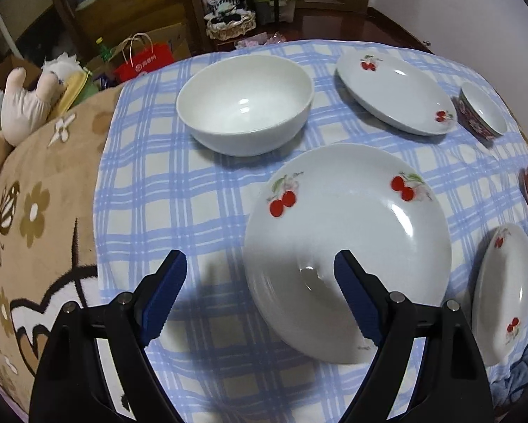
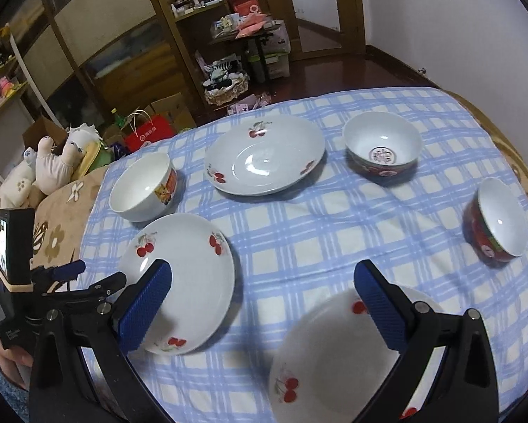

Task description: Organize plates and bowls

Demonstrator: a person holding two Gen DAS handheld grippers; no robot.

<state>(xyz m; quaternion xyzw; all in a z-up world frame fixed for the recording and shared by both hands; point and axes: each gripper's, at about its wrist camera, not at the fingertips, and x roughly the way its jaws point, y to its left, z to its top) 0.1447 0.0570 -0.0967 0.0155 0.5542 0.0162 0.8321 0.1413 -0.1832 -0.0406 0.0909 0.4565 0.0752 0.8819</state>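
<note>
Both claws stand spread wide with nothing pinched: my left gripper (image 1: 260, 296) hangs over the near-left rim of a cherry-print plate (image 1: 348, 246), one blue pad above the plate's well and the other over bare cloth, neither touching it as far as I can tell. My right gripper (image 2: 264, 303) hangs between two more dishes, its left pad in front of that same cherry-print plate (image 2: 190, 275) and its right pad over a nearer cherry plate (image 2: 334, 359) at the table's near edge. Far of these I note a larger cherry plate (image 2: 264, 155) in the middle, a white bowl (image 2: 142, 187) with a printed side at far left, a dark patterned bowl (image 2: 381, 148) at far right, and a red-sided bowl (image 2: 496, 218) at the right edge, seemingly leaning. All stand well apart on the blue-checked cloth (image 2: 316, 218). Off the table's left lie a brown flowered blanket (image 1: 42, 211) and soft toys (image 1: 28, 102); a red paper bag (image 2: 149, 132) sits on the floor beyond.
</note>
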